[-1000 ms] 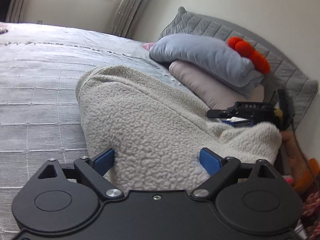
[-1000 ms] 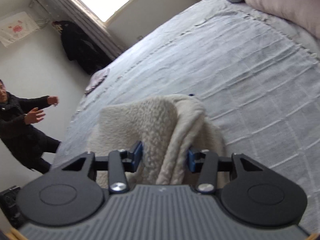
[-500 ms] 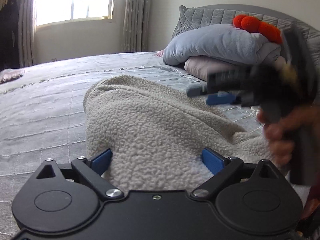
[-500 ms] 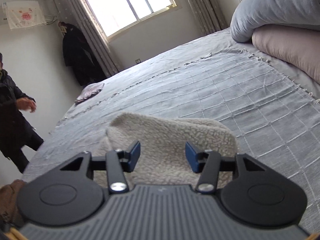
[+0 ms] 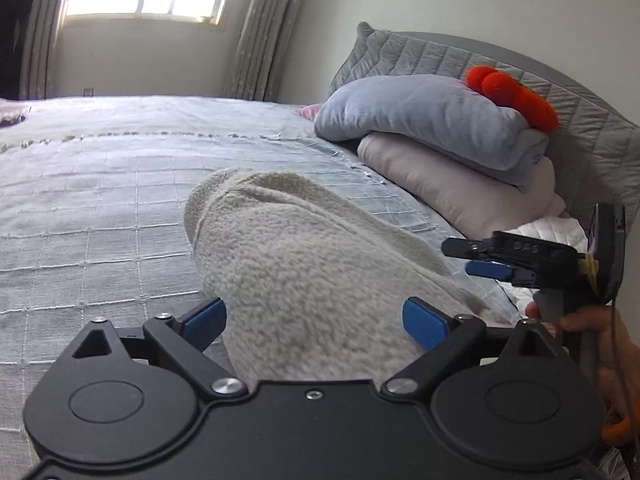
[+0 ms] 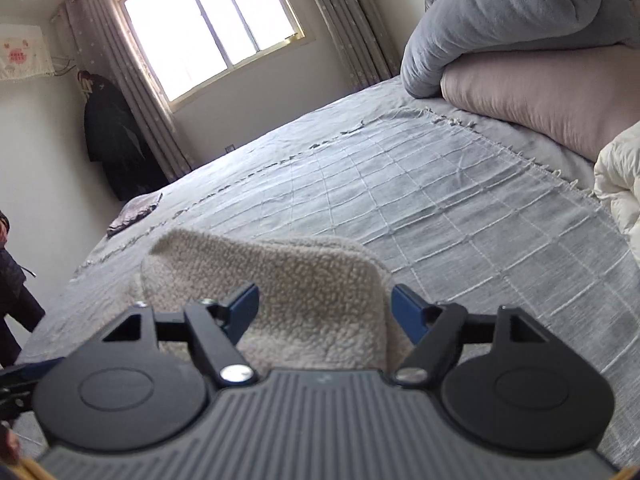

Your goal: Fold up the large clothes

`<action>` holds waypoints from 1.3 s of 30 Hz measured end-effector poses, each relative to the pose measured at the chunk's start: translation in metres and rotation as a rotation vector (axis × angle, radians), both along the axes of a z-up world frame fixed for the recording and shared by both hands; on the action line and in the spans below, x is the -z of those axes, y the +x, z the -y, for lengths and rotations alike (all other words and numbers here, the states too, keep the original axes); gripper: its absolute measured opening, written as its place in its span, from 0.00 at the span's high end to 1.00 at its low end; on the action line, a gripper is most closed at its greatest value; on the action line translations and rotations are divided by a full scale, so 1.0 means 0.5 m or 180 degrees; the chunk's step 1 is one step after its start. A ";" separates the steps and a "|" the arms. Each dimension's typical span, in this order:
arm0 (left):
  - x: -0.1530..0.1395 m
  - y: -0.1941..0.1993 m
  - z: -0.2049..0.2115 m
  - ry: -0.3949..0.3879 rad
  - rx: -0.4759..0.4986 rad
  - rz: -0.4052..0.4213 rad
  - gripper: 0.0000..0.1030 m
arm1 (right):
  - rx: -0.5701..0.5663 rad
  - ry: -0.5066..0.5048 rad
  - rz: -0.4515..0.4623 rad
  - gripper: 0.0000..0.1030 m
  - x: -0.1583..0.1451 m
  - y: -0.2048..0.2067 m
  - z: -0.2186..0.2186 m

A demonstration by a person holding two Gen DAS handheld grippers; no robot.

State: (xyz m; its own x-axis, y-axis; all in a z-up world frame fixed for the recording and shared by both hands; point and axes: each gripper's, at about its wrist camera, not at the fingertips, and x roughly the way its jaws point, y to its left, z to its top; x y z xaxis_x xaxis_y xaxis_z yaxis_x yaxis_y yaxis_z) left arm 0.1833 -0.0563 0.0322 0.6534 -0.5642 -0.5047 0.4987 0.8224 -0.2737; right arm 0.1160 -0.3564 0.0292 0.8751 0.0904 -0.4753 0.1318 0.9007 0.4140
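Note:
A cream fleece garment (image 5: 304,264) lies folded in a thick bundle on the grey bedspread (image 5: 100,200). My left gripper (image 5: 314,318) is open, its blue pads on either side of the bundle's near end, not pinching it. My right gripper (image 6: 324,310) is open wide over the same fleece garment (image 6: 280,280), pads apart from the cloth. The right gripper also shows in the left wrist view (image 5: 492,260), held by a hand at the bed's right edge.
Stacked grey and pink pillows (image 5: 440,140) with a red plush (image 5: 512,96) lean on the quilted headboard. A white quilt (image 6: 616,184) lies near them. A small dark cloth (image 6: 132,212) lies at the far corner. A person in dark clothes (image 6: 12,280) stands left of the bed.
The right gripper let go of the fleece, opened wider and drew back towards the bed's edge. The fleece now lies flatter. The left gripper stayed open.

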 end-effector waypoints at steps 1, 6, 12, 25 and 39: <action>0.003 0.017 0.000 -0.0015 -0.0043 -0.0075 0.07 | 0.0017 0.0054 -0.0129 0.19 -0.001 0.017 0.005; 0.026 0.065 0.003 -0.0230 -0.0140 -0.0424 0.06 | 0.0122 0.0471 -0.0881 0.39 0.066 0.108 0.028; 0.000 0.062 0.025 -0.0208 -0.0215 0.0006 0.20 | -0.0021 0.0078 -0.0421 0.71 0.023 0.120 -0.004; 0.053 0.119 0.150 0.0401 0.0189 0.0231 0.41 | 0.0102 -0.1234 -0.0890 0.71 0.051 0.226 -0.042; 0.004 0.028 0.122 0.0353 0.0155 0.0396 0.38 | -0.0173 -0.0894 -0.0520 0.44 -0.019 0.106 -0.070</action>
